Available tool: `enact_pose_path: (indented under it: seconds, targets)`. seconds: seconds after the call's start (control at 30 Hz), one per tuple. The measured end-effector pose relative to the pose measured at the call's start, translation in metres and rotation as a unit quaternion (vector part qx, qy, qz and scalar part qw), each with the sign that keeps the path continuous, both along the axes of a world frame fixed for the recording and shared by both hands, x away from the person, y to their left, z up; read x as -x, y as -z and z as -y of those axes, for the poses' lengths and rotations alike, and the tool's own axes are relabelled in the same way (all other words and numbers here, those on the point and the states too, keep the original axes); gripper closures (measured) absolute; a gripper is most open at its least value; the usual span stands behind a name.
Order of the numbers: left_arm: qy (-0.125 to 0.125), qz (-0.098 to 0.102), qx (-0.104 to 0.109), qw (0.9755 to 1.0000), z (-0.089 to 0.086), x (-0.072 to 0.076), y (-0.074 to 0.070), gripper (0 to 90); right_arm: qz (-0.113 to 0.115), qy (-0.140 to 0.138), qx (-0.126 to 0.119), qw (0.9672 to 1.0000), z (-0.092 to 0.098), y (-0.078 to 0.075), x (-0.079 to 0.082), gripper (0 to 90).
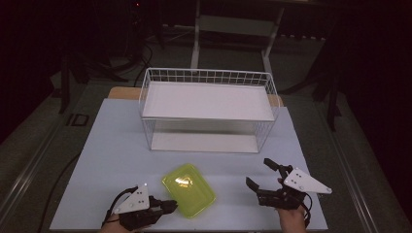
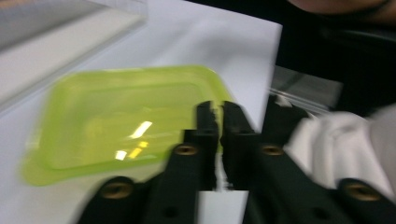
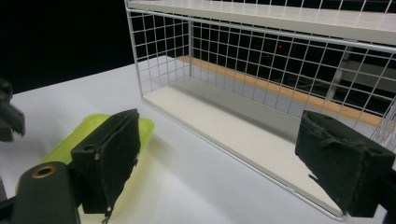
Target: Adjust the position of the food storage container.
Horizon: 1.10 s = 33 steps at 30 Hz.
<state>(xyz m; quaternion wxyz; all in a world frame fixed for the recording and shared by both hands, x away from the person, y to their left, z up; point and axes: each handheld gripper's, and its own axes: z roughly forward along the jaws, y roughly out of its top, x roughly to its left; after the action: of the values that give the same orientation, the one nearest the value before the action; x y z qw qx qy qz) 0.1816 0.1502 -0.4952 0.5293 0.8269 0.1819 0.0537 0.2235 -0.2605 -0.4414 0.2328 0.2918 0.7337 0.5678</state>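
The green lid (image 1: 189, 189) lies flat on the bench (image 1: 111, 145), in front of the wire rack (image 1: 209, 110) and between the two hands. The left hand-held gripper (image 1: 167, 206) sits just beside the lid's near left corner with its jaws together and nothing between them; the left gripper view is blurred, so whether the tips already touch the rim is hard to say. The right hand-held gripper (image 1: 260, 174) hangs to the right of the lid, apart from it, with its jaws wide apart and empty. The step in hand looks like picking up the lid, probably to set it in the rack. To do it well, the shut left tips should nudge or tip the near edge so the rim lifts off the bench, while the open right jaws come in level from the lid's right edge and close on the raised rim, not on the flat, slippery middle.
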Motion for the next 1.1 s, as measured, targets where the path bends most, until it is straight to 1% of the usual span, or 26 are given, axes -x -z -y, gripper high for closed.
enact_pose_path:
  seconds: [0.03,0.07,0.1,0.13,0.17,0.2,0.23,0.27,0.33,0.4,0.47,0.53,0.57,0.63,0.7,0.77,0.87,0.9,0.97,1.0,1.03,1.1]
  targets:
    - [0.000,0.005,-0.007,1.0000,0.001,0.001,0.003,89.7,0.000,0.000,0.001,1.0000,0.000,0.000,0.000,14.0]
    - [0.007,0.004,-0.026,0.9996,0.004,0.002,0.006,90.0,-0.001,0.000,0.000,1.0000,0.000,0.000,0.000,14.0]
    - [0.012,0.010,-0.030,0.9994,0.005,0.003,0.008,90.0,-0.002,0.000,-0.001,1.0000,0.000,0.000,0.000,14.0]
    - [0.016,0.015,-0.030,0.9993,0.006,0.005,0.012,90.0,-0.002,0.000,-0.002,1.0000,0.000,0.000,0.000,14.0]
    - [0.026,0.009,-0.035,0.9990,0.008,0.005,0.015,90.0,-0.002,0.001,-0.002,1.0000,0.001,0.000,0.000,14.0]
    - [0.032,0.013,-0.033,0.9989,0.009,0.005,0.018,90.0,-0.003,0.001,-0.004,1.0000,0.001,0.000,0.000,14.0]
    - [0.035,0.011,-0.036,0.9986,0.009,0.005,0.020,90.0,-0.004,0.001,-0.004,1.0000,0.001,0.000,0.000,14.0]
    - [0.033,0.015,-0.033,0.9988,0.010,0.004,0.023,90.0,-0.004,0.000,-0.004,1.0000,0.001,0.000,0.000,14.0]
    - [0.034,0.015,-0.034,0.9987,0.010,0.003,0.023,90.0,-0.005,-0.001,-0.004,1.0000,0.001,0.000,-0.001,14.1]
    - [0.035,0.034,-0.042,0.9979,0.013,-0.001,0.024,90.0,-0.006,-0.002,-0.003,1.0000,0.001,0.001,-0.002,14.1]
    - [0.041,0.045,-0.051,0.9968,0.019,-0.004,0.025,90.0,-0.010,-0.003,-0.004,0.9999,0.000,0.001,-0.002,14.1]
    - [0.041,0.045,-0.048,0.9970,0.021,-0.005,0.026,90.0,-0.010,-0.003,-0.005,0.9999,0.001,0.001,-0.002,14.1]
    - [0.042,0.042,-0.053,0.9968,0.027,-0.008,0.028,90.0,-0.010,-0.003,-0.005,0.9999,0.001,0.001,-0.002,14.1]
    - [0.043,0.038,-0.046,0.9973,0.034,-0.011,0.029,90.0,-0.008,-0.002,-0.005,1.0000,0.002,0.001,-0.002,14.1]
    - [0.035,0.037,-0.043,0.9978,0.039,-0.014,0.029,90.0,-0.009,-0.003,-0.007,0.9999,0.002,0.000,-0.002,14.2]
    - [0.026,0.040,-0.046,0.9978,0.043,-0.017,0.030,90.0,-0.009,-0.003,-0.008,0.9999,0.003,0.001,-0.002,14.2]
    - [0.022,0.043,-0.047,0.9977,0.047,-0.020,0.031,90.0,-0.010,-0.005,-0.007,0.9999,0.003,0.001,-0.002,14.2]
    - [0.017,0.035,-0.038,0.9986,0.050,-0.024,0.032,90.0,-0.011,-0.005,-0.007,0.9999,0.003,0.001,-0.002,14.2]
    - [0.017,0.035,-0.038,0.9986,0.050,-0.024,0.032,90.0,-0.011,-0.005,-0.007,0.9999,0.003,0.001,-0.002,14.2]
    - [0.004,0.037,-0.038,0.9986,0.057,-0.028,0.033,90.0,-0.011,-0.006,-0.006,0.9999,0.003,0.001,-0.002,14.2]
    - [0.001,0.038,-0.037,0.9986,0.058,-0.029,0.033,90.0,-0.011,-0.006,-0.006,0.9999,0.003,0.001,-0.002,14.2]
    - [-0.001,0.030,-0.027,0.9992,0.060,-0.032,0.034,90.0,-0.011,-0.006,-0.006,0.9999,0.003,0.001,-0.002,14.2]
